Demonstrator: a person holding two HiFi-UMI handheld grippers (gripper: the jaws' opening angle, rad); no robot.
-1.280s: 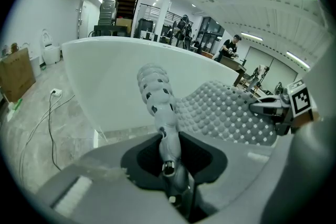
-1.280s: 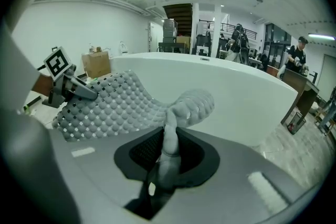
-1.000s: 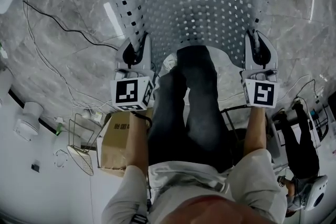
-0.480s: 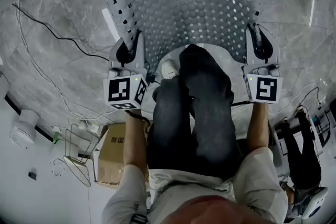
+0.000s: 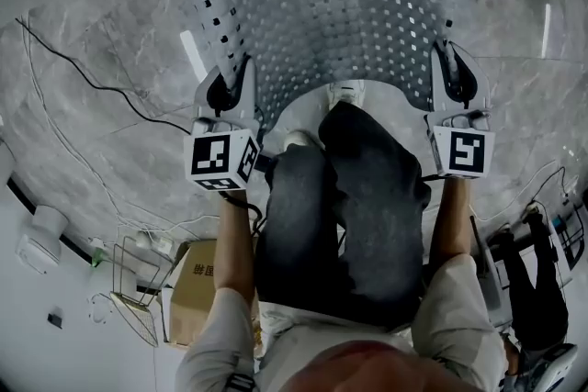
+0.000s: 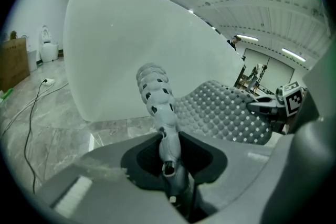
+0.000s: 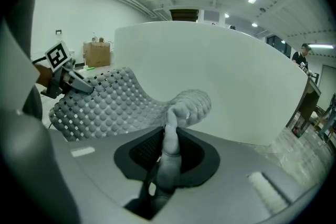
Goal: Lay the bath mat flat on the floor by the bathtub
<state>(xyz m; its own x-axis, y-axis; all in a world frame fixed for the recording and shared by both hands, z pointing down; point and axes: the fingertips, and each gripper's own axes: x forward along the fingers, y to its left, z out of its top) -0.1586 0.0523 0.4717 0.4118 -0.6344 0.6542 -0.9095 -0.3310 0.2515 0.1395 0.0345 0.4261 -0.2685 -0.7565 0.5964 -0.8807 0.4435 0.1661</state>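
The left gripper and right gripper each have their jaws nearly together, pinching one near corner of the grey bubbled rubber bath mat with square holes. The mat stretches between them and away toward the white bathtub. Its left edge curls upward, and its far edge seems to lie on the grey marble floor. Left of the mat, the floor is open except for a thin black cable.
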